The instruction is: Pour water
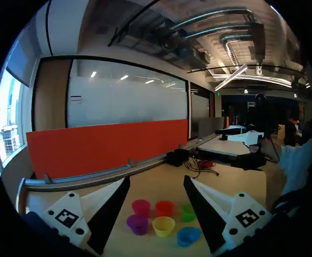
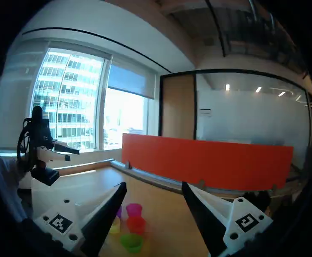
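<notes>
Several small plastic cups stand in a cluster on the wooden table (image 1: 237,180). In the left gripper view I pick out a pink cup (image 1: 141,207), a red cup (image 1: 165,208), a green cup (image 1: 187,211), a purple cup (image 1: 137,223), a yellow cup (image 1: 163,226) and a blue cup (image 1: 188,235). My left gripper (image 1: 156,186) hangs open above them, nothing between its fingers. My right gripper (image 2: 154,190) is open too, with the pink cup (image 2: 134,209), red cup (image 2: 136,224) and green cup (image 2: 131,242) below it. The left gripper (image 2: 49,156) shows far left in the right gripper view.
An orange partition (image 1: 109,145) on a metal rail borders the table's far edge. Black boxes and cables (image 1: 194,162) lie at the table's far right. Beyond them stand other desks (image 1: 224,147). A white sleeve (image 1: 299,162) is at the right. Large windows (image 2: 70,111) fill the wall.
</notes>
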Demonstrator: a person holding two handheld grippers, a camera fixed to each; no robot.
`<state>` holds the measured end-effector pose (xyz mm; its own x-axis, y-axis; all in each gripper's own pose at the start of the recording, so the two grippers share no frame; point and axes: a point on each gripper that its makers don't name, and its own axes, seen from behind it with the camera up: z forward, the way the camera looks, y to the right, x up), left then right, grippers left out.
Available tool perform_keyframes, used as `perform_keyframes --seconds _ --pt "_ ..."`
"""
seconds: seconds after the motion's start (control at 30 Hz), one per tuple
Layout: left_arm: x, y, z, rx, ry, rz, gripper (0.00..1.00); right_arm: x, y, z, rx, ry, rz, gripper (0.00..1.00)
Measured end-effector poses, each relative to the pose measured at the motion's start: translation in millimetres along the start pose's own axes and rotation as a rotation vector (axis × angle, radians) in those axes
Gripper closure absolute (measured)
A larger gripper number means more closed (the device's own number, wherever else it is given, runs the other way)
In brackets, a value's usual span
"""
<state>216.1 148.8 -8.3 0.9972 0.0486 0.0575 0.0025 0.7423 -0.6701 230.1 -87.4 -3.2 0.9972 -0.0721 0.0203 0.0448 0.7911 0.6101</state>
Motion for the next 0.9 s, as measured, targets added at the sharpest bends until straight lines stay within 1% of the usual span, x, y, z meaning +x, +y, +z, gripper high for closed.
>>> perform_keyframes --seconds 0.07,0.17,0.37,0.57,0.67,0.77,0.9 --pt "-3.4 4.8 -0.2 -0.026 -0.008 -0.008 0.07 -4.9 -6.8 -0.2 0.037 -0.02 -0.003 0.0" --pt "-9.7 6.9 -0.8 -0.044 -0.021 -0.007 0.07 -12.4 -12.8 -0.5 0.075 -0.048 -0.009 0.0" --pt "-27.4 13.1 -1.1 -0.077 -0.061 0.01 0.07 -33.4 -20.0 0.3 0.122 -0.112 -0.038 0.0" --pt "-54.9 26.3 -2.0 -0.128 -0.122 0.057 0.07 -56.6 -28.9 -0.8 0.164 -0.177 -0.049 0.0" --pt "-66.1 34.6 -3.6 -0.152 -0.143 0.08 0.07 -66.6 -33.5 -2.4 0.189 -0.21 -0.048 0.0" --pt "-76.0 42.5 -4.4 -0.174 -0.16 0.1 0.07 -76.4 -37.3 -3.2 0.204 -0.235 -0.06 0.0" --pt "-92.0 48.4 -3.3 -0.186 -0.188 0.108 0.07 -89.7 -43.1 -3.9 0.223 -0.259 -0.077 0.0"
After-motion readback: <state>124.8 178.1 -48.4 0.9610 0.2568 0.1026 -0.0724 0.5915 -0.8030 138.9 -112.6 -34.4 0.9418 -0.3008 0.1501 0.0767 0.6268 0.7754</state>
